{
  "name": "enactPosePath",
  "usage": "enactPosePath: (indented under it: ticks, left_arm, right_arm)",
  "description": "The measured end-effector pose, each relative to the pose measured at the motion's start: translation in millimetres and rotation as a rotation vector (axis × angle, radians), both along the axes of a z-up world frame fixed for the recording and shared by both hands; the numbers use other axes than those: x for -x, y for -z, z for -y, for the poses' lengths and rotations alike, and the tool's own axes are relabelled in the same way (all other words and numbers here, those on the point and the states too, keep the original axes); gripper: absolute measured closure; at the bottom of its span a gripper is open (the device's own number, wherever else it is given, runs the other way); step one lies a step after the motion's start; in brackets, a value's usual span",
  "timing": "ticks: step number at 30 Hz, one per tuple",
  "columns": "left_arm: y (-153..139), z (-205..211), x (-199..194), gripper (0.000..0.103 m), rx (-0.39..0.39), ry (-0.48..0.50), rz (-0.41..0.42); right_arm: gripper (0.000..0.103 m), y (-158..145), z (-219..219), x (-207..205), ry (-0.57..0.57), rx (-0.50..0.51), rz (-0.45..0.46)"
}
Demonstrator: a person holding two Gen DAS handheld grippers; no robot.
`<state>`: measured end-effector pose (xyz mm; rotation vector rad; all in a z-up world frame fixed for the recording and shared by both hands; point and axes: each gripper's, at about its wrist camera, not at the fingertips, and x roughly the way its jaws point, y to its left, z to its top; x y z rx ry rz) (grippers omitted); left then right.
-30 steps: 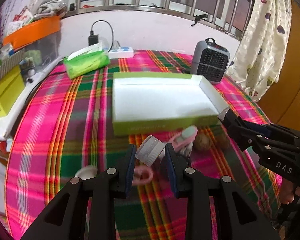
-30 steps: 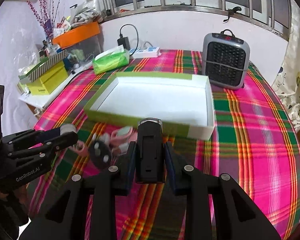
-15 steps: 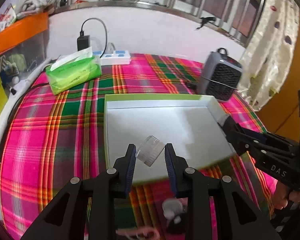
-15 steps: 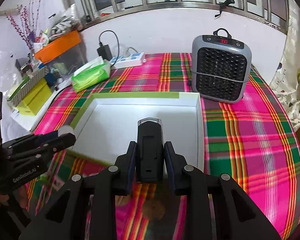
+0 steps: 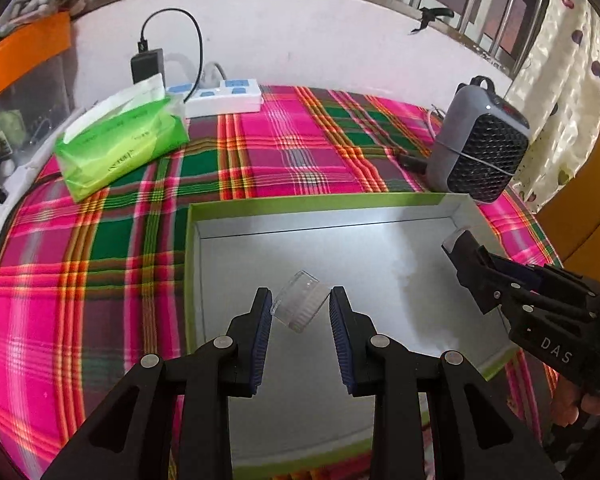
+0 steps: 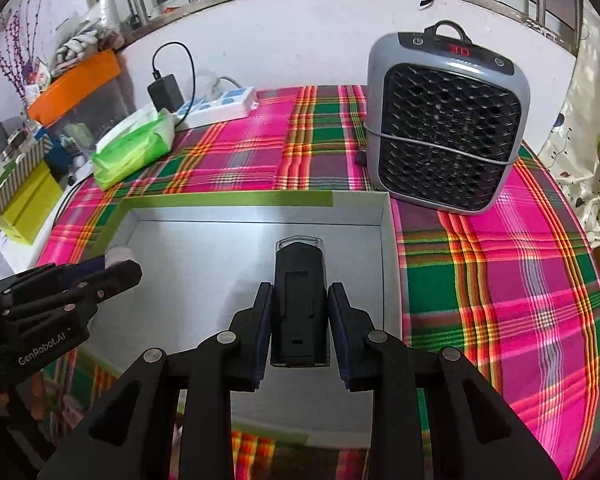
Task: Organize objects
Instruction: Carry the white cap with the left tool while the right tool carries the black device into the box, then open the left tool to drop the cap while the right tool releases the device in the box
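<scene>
A shallow green-edged box with a white inside [image 5: 192, 216] [image 6: 384, 216] lies on the plaid cloth. My left gripper [image 5: 300, 304] hangs over the box's left half, shut on a small clear ribbed cap [image 5: 300, 306], tilted between the pads. My right gripper [image 6: 300, 304] hovers above the box's right half, shut on a black oblong device with a clear tip [image 6: 300, 300]. In the left wrist view the right gripper [image 5: 460, 248] reaches in from the right. In the right wrist view the left gripper [image 6: 116, 266] comes in from the left.
A grey fan heater [image 6: 444, 128] [image 5: 480, 152] stands just behind the box's far right corner. A green tissue pack [image 5: 120, 140], a power strip with charger [image 5: 220, 96] and cluttered shelves [image 6: 40, 128] sit at the back left. A hand [image 5: 588, 404] holds the right gripper.
Both grippers moved forward from the table's near edge to above the box, carrying the cap and the black device. The loose items near the front edge have dropped out of view.
</scene>
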<state>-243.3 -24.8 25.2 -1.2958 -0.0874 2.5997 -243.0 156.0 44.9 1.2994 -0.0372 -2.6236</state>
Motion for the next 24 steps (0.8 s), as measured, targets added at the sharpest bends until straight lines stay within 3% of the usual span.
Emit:
enactPosePath:
  ticks: [24]
  left_arm:
    - [8, -10, 9, 0.075, 0.09, -0.001, -0.003]
  right_arm:
    - [0.074, 12, -1, 11, 0.005, -0.041, 0.007]
